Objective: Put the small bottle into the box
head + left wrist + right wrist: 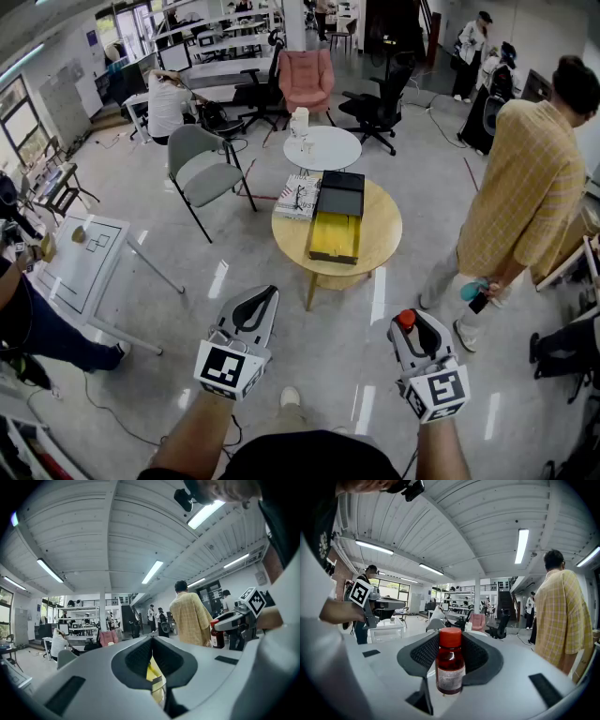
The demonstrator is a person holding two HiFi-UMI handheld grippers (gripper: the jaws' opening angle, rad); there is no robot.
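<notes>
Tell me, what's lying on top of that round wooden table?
A box, yellow half nearer, black half behind, and a black-and-white printed stack beside it. The small bottle isn't there; the right claw holds it. Whatever lies under the box is covered.

The small dark-red bottle [450,667] has a bright red cap and a white label. The rectangular box [335,239] is yellow inside with a black lid, on a round pale-wood bench [382,230]. The pale grey left gripper [265,296] and right gripper [410,324] have dark grey ribbed fingers [483,658] and cubes with black-and-white markers.
</notes>
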